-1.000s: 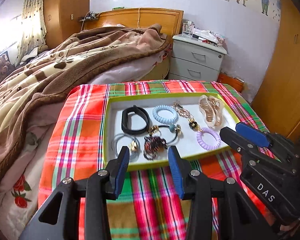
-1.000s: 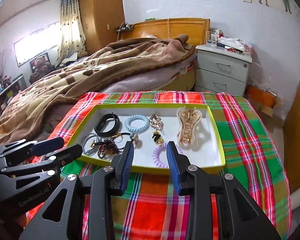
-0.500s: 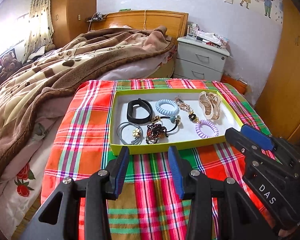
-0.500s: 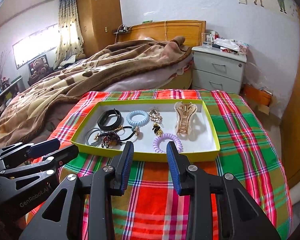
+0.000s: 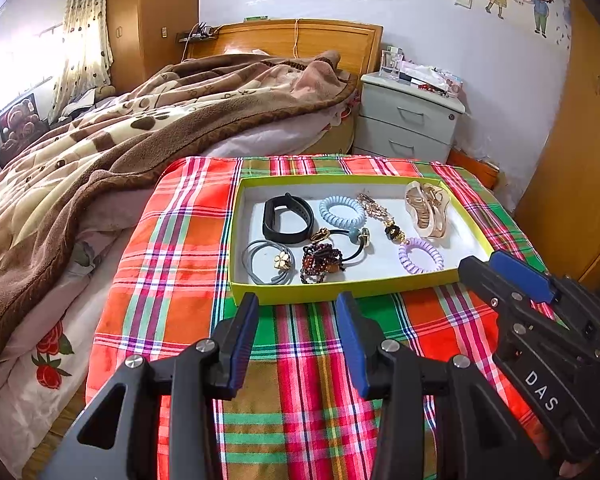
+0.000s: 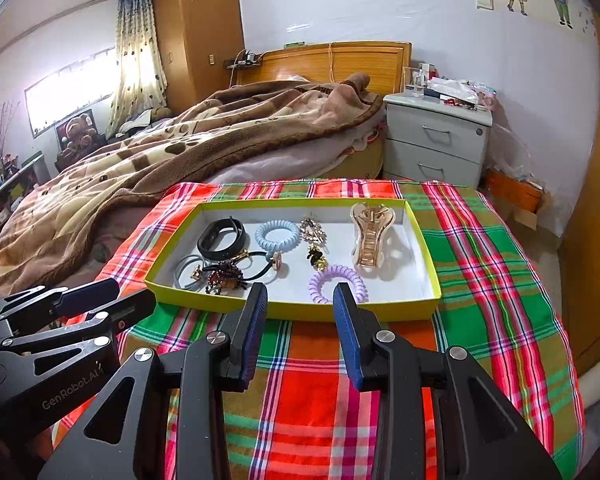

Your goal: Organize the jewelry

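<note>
Plaid cloth (image 5: 180, 264); yellow-rimmed tray (image 5: 340, 293) w/ jewelry

- The left gripper (image 5: 297, 320) is hovering with its jaws standing apart, gripping nothing.
- The right gripper (image 6: 300, 308) is hovering alongside it, jaws likewise spread, holding nothing between them.

A tray (image 5: 384, 296) sits on a tablecloth (image 5: 172, 264). In the tray, a wristband (image 5: 286, 218) lies at ten o'clock, a hair claw (image 5: 428, 210) at two, a flower hair tie (image 5: 268, 266) at eight, and a coil hair tie (image 5: 420, 256) at four. A bed (image 5: 100, 148) stands left of the tablecloth, with a nightstand (image 5: 408, 120) behind.
</note>
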Demonstrator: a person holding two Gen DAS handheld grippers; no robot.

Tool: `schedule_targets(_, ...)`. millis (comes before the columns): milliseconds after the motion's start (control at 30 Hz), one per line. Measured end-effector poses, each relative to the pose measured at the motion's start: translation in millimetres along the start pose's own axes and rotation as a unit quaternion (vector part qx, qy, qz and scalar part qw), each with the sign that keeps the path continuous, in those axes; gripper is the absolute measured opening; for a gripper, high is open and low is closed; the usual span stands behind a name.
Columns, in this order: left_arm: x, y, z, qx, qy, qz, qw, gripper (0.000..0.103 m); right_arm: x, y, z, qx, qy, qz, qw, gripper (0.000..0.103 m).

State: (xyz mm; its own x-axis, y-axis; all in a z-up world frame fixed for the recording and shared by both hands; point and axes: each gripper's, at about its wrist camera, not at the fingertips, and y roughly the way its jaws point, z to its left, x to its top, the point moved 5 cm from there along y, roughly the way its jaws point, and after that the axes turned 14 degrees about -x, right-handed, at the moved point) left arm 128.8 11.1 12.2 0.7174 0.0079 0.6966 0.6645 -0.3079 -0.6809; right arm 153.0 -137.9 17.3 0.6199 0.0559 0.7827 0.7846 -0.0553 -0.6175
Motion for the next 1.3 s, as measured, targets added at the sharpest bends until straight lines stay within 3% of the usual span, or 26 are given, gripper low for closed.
schedule_targets(1300, 1.1, -2.1, 1.3, 0.0, -0.007, 0.002, 1.0, 0.042, -3.4, -2.5, -2.6, 0.001, 0.006, -0.001, 1.0, 0.035)
